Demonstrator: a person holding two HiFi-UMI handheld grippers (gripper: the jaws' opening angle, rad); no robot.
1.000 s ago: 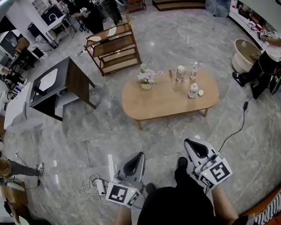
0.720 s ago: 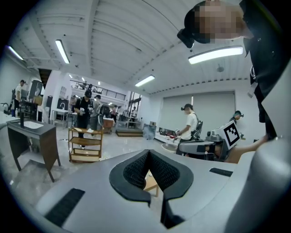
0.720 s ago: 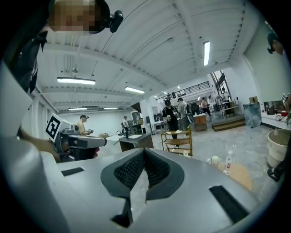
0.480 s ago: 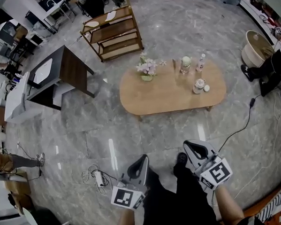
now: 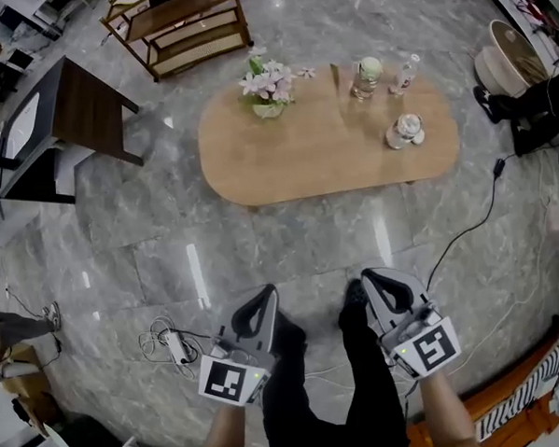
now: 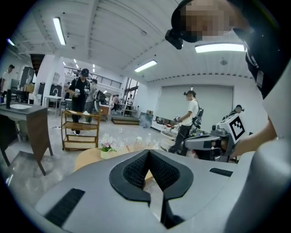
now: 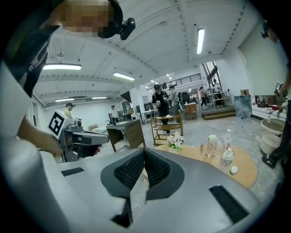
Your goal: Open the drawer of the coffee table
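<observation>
Nearest, the left tongs (image 5: 267, 292) and the right tongs (image 5: 372, 277) are hanging over the glossy grey marble floor (image 5: 259, 250). Each pair is closing tight on nothing, its ribbed black faces meeting. Well ahead, the oval, pale-wood desk (image 5: 311, 163) is standing on short legs, its drawer not showing from here. It is carrying a small pot of pink flowers (image 5: 268, 85), a glass jar (image 5: 367, 75) and a clear bottle (image 5: 406, 73). Beyond it, a slatted wooden shelf (image 5: 178, 21) is standing.

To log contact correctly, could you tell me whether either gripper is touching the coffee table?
No, the head view shows the left gripper and right gripper over the floor, apart from the coffee table.
</observation>
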